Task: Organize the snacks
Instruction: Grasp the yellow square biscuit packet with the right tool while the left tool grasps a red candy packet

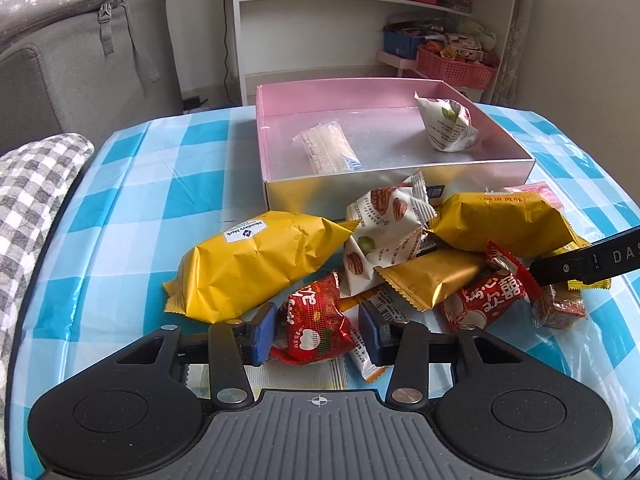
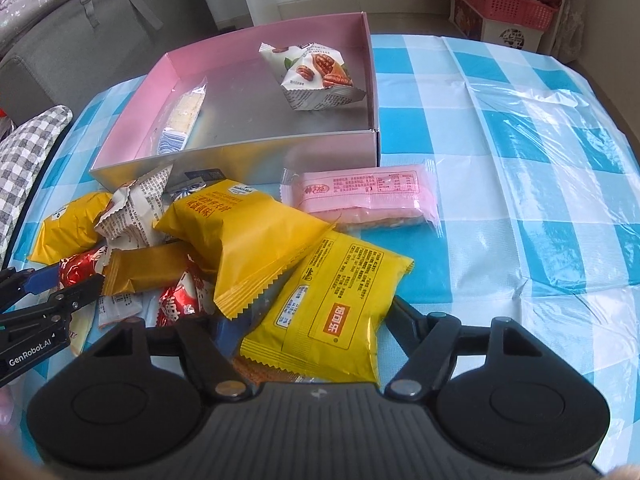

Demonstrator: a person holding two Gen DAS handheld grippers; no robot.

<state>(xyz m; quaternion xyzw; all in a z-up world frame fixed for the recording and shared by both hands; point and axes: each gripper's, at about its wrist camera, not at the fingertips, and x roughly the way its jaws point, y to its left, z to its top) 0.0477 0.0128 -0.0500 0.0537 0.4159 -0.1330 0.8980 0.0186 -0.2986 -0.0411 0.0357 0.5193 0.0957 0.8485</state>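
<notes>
A pile of snack packets lies on the checked tablecloth in front of a pink box [image 1: 400,182] [image 2: 240,160]. The box holds a clear-wrapped bar [image 1: 328,148] [image 2: 182,118] and a white nut packet [image 1: 450,126] [image 2: 312,76]. My left gripper [image 1: 318,330] has its blue pads on both sides of a small red packet [image 1: 316,328] at the pile's near edge. My right gripper [image 2: 316,320] straddles a bright yellow packet [image 2: 332,308]; its fingertips are hidden under the packet. It shows as a black arm in the left wrist view [image 1: 588,264]. Yellow packets [image 1: 256,268] [image 2: 244,240] lie in the pile.
A pink wafer packet [image 2: 360,196] lies right of the pile, near the box's front corner. A checked cushion [image 1: 36,200] sits at the table's left edge. A grey sofa and white shelves with red baskets [image 1: 456,66] stand behind the table.
</notes>
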